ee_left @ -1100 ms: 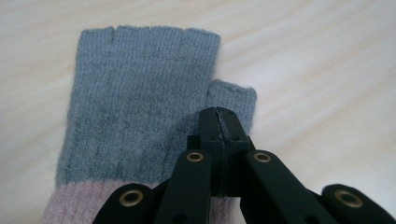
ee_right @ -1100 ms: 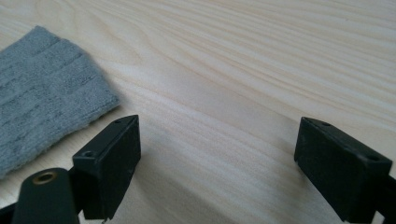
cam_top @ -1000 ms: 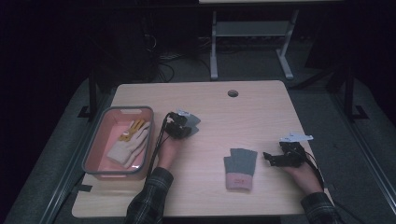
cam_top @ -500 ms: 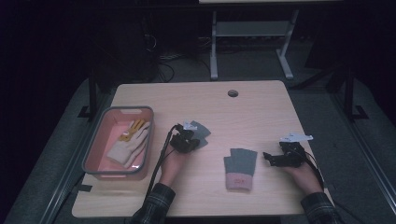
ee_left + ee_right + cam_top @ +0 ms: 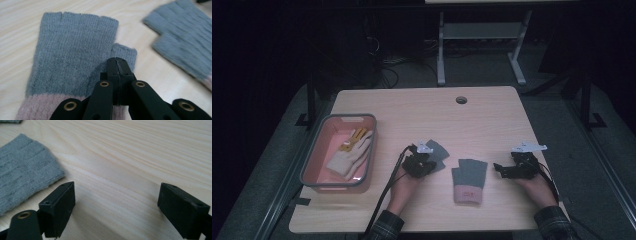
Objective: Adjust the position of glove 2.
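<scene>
A grey fingerless glove with a pink cuff (image 5: 72, 50) lies flat on the wooden table. My left gripper (image 5: 116, 61) is shut on its fabric near the thumb. In the high view this gripper (image 5: 428, 160) and its glove (image 5: 441, 151) sit left of centre. A second, matching glove (image 5: 469, 177) lies just to their right, also seen in the left gripper view (image 5: 185, 45). My right gripper (image 5: 498, 168) rests right of that second glove, pointing at it, jaws wide open (image 5: 116, 200) with bare table between them. The glove's edge (image 5: 22, 165) lies beside its left jaw.
A pink bin with a grey rim (image 5: 314, 150) stands at the table's left side and holds a white glove with yellow fingertips (image 5: 352, 155). A round cable hole (image 5: 461, 99) is near the far edge. Metal stand legs (image 5: 439, 55) stand on the floor behind.
My left gripper has slid to the right, away from the bin, taking the grey glove with it toward the second glove. The right gripper has stayed still.
</scene>
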Action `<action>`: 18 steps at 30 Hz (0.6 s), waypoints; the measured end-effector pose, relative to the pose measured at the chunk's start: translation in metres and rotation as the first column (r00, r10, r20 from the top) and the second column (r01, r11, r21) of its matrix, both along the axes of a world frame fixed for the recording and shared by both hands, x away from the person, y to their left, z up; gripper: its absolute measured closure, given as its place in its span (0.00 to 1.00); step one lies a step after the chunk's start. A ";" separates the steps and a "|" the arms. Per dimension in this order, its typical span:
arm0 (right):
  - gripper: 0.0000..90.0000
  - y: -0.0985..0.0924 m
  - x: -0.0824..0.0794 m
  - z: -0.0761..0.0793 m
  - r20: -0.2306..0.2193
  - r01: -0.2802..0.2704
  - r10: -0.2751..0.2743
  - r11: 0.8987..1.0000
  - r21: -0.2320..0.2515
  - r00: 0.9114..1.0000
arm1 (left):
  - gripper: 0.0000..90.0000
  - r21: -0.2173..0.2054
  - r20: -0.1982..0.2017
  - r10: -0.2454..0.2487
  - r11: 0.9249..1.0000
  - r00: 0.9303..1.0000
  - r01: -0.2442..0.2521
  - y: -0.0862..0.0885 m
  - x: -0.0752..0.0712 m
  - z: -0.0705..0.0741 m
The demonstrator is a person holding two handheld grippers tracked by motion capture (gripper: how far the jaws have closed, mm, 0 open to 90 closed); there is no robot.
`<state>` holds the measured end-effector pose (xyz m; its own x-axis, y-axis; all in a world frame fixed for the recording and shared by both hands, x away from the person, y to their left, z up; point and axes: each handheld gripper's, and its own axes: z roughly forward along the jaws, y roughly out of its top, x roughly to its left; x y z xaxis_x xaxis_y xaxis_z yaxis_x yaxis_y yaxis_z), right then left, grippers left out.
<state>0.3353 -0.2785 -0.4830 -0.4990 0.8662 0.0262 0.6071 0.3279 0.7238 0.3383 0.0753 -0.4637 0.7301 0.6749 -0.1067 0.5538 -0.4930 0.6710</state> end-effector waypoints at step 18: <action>0.46 0.010 -0.013 0.014 -0.039 -0.073 0.075 0.996 0.055 0.996 | 0.65 0.002 -0.014 -0.047 0.999 0.999 0.047 0.041 0.035 0.028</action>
<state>0.3220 -0.2686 -0.4691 -0.5589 0.8240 0.0932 0.6125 0.3344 0.7163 0.3728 0.1166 -0.4360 0.7593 0.6404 -0.1152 0.5393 -0.5203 0.6621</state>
